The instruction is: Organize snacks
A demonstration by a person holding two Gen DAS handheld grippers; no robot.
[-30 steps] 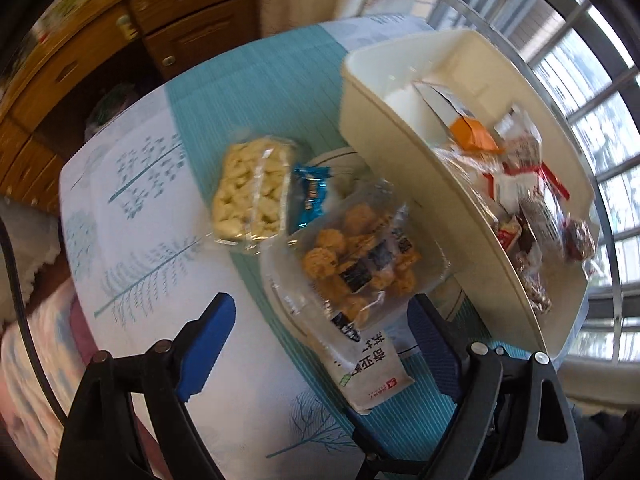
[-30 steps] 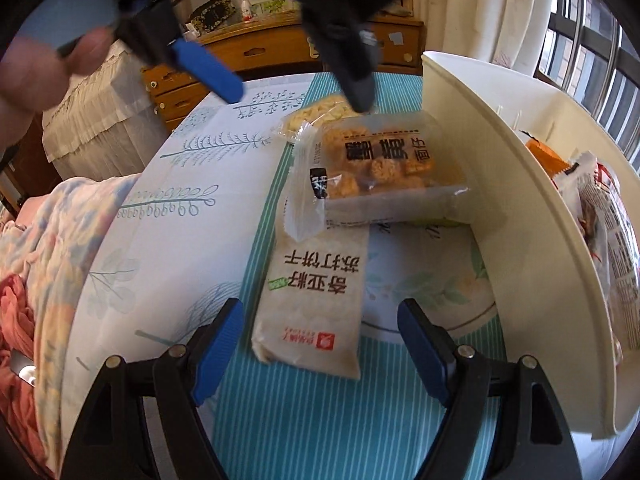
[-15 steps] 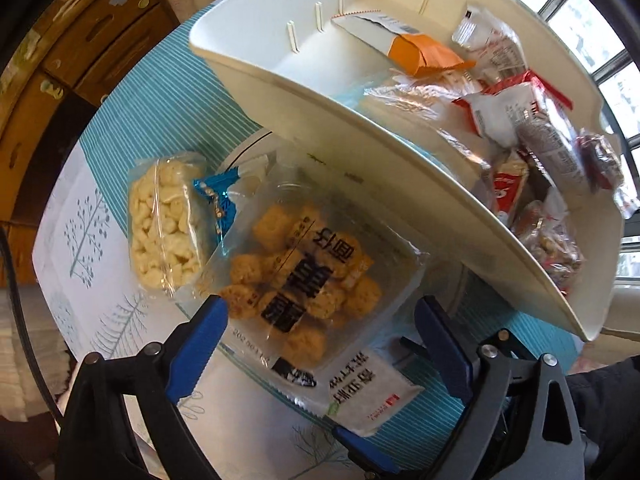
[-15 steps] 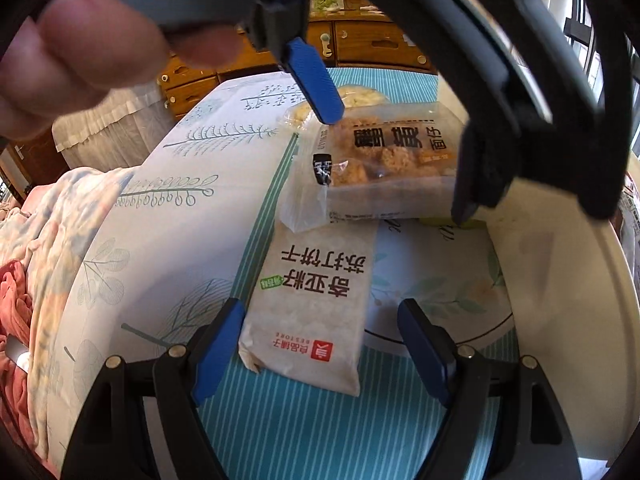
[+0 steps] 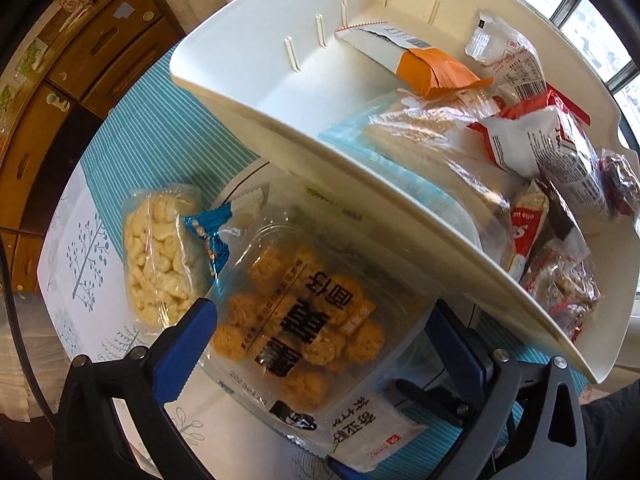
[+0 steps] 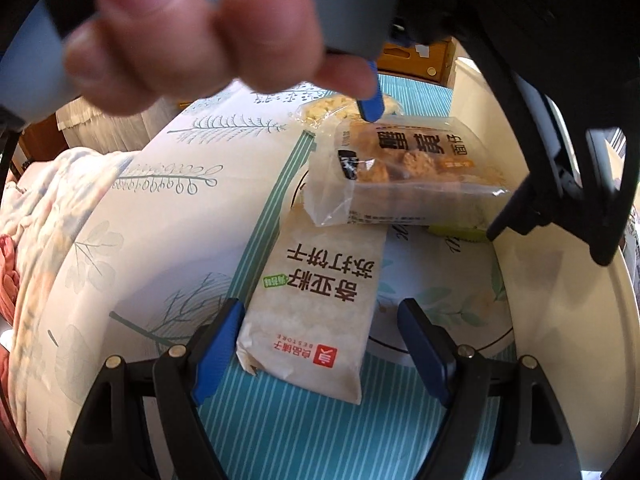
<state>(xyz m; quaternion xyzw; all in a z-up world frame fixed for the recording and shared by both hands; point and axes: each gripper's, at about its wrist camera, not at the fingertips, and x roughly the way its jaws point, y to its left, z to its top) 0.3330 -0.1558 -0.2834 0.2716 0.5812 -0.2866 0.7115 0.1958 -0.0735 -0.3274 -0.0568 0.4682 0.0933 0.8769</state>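
Observation:
My left gripper (image 5: pixel 320 340) is open, its blue fingers either side of a clear bag of orange-brown puffs (image 5: pixel 300 320) that lies on the table beside the white bin (image 5: pixel 280 92). That bag (image 6: pixel 408 168) rests on the far end of a white cracker packet (image 6: pixel 316 304), also visible in the left wrist view (image 5: pixel 368 432). My right gripper (image 6: pixel 320 344) is open, low over the near end of the cracker packet. The left gripper (image 6: pixel 420 120) straddles the bag there too.
A bag of pale yellow puffs (image 5: pixel 156 256) and a small blue wrapper (image 5: pixel 208 232) lie left of the orange bag. The bin holds several snack packets (image 5: pixel 520 128). A wooden dresser (image 5: pixel 60 80) stands beyond the table. A flowered blanket (image 6: pixel 32 220) lies at left.
My left gripper has come down and forward, so the orange puff bag now sits between its fingers. The right gripper has edged closer to the cracker packet.

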